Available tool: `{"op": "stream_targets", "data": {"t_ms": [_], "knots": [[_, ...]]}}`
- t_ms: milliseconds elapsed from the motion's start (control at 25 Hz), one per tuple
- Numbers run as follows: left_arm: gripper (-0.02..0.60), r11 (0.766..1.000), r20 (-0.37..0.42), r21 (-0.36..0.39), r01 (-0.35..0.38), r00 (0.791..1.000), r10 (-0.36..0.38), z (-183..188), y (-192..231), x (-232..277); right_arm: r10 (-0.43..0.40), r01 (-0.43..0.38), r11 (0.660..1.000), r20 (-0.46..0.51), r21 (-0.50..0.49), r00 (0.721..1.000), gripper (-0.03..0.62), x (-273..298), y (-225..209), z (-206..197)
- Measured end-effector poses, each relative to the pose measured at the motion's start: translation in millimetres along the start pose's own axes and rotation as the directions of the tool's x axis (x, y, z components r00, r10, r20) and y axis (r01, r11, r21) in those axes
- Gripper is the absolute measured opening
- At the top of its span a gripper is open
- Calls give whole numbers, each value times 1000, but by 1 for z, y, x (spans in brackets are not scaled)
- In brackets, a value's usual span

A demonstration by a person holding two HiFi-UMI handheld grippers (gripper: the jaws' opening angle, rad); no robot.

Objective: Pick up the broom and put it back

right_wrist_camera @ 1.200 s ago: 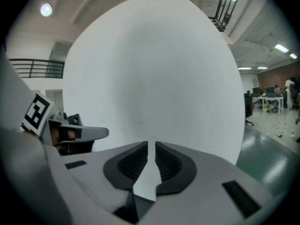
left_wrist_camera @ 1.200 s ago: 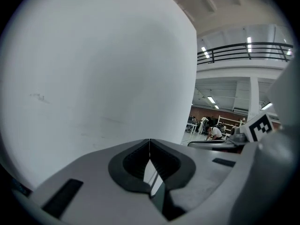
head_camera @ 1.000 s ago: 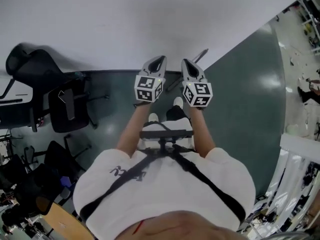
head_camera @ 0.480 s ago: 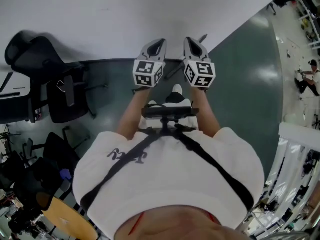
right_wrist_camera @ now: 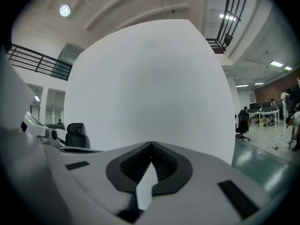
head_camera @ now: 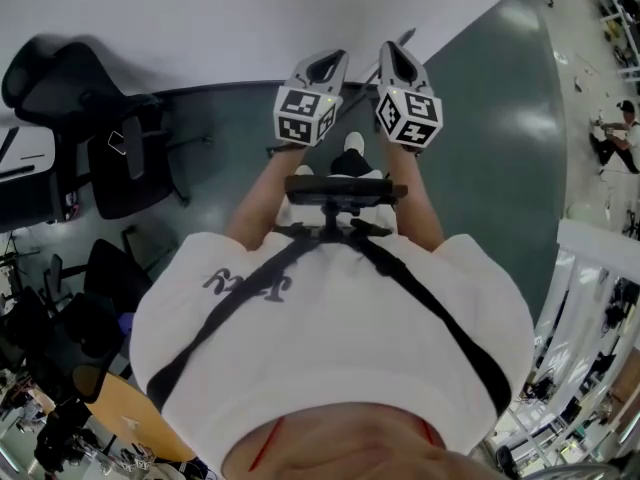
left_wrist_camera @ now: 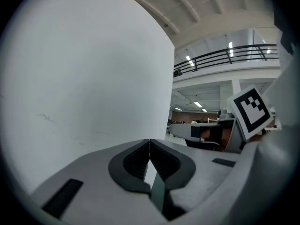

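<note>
Rising toward the wall [head_camera: 200, 18] at 12 o'clock since a second ago: left gripper [head_camera: 333, 60], right gripper [head_camera: 394, 54]. Both have jaws closed and hold nothing. Broom [head_camera: 407, 35]: likely the thin stick at 1 o'clock by the wall, unheld. It is either already put back or awaiting pickup.

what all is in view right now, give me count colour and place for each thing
wall: one, white, straight ahead, fills both gripper views
floor: one, dark green, glossy
office chairs: several, black, left of the head view
table: one, round wooden top, lower left
thin rod: one, grey, by the wall's corner past the right gripper; maybe the broom's handle, cannot tell
distant person: one, dark clothes, far right
shoes: two, white, below the grippers
shirt: one, white, under black harness straps
left gripper: one, grey with a black-and-white marker cube, jaws together, empty
right gripper: one, same colours, jaws together, empty
</note>
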State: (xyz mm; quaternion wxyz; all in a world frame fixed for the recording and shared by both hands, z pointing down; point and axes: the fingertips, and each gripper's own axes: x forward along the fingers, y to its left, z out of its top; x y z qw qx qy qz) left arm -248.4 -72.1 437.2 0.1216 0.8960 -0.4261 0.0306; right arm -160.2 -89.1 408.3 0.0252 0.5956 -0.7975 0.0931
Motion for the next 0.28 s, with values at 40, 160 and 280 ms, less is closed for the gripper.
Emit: {"op": "stream_targets", "data": {"t_ms": [40,160,280], "knots": [[12,1000,-3,-2,3,1000,-3,-2,1,0,-5,5,1000,-2,3,1000,8,-1,0,-2],[12,1000,-6,-4,9,1000,-9,-5,4,-2,-20,20,1000,3,9,1000,8,-4,2,-5],[12,1000,8,0,13,1000,-13,-2,-2,-16,-44,44,999,16,12,999,8,-21,6,-4]]}}
